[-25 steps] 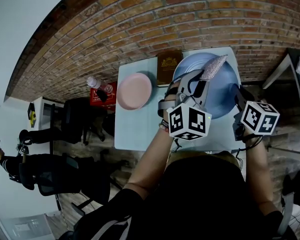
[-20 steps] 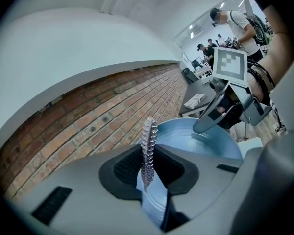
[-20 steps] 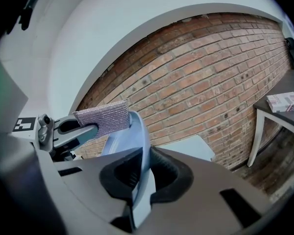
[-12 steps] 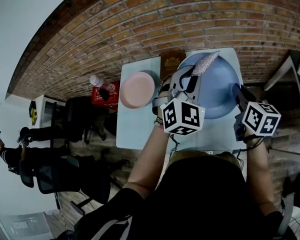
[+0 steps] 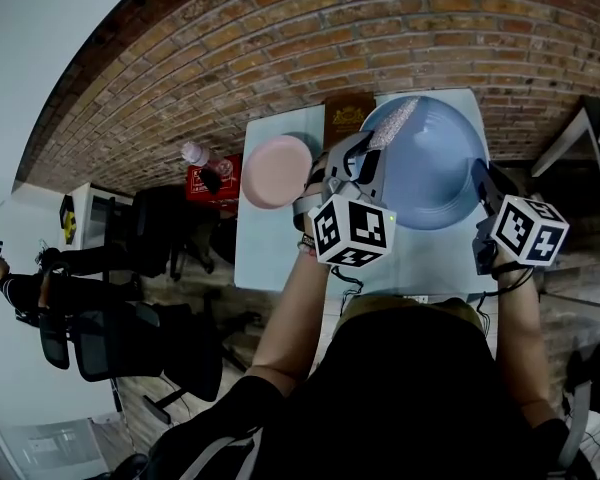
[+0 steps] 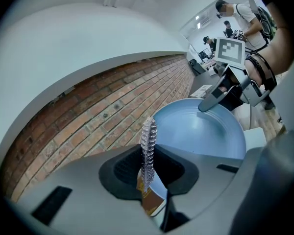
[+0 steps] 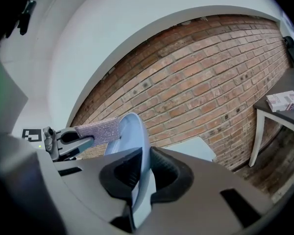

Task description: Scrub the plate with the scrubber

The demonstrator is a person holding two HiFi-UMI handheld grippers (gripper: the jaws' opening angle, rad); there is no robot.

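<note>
A large blue plate (image 5: pixel 435 173) is held tilted over the light blue table (image 5: pixel 265 243). My right gripper (image 5: pixel 478 184) is shut on its right rim, and in the right gripper view the plate (image 7: pixel 135 131) runs edge-on between the pads of that gripper (image 7: pixel 141 173). My left gripper (image 5: pixel 373 150) is shut on a sparkly silver scrubber (image 5: pixel 396 121) at the plate's far left rim. Seen from the right gripper, the scrubber (image 7: pixel 99 129) lies against the plate's face. The left gripper (image 6: pixel 149 177) view shows the scrubber (image 6: pixel 148 143) edge-on before the plate (image 6: pixel 201 131).
A pink plate (image 5: pixel 277 171) lies on the table's left part, with a brown book (image 5: pixel 348 111) behind it by the brick wall. A bottle (image 5: pixel 195 155) and a red box (image 5: pixel 203 186) sit beyond the table's left edge. A dark side table (image 7: pixel 281 114) stands right.
My left gripper has carried the scrubber leftward across the blue plate, from near its middle top to its far left rim. The right gripper and the plate have stayed put.
</note>
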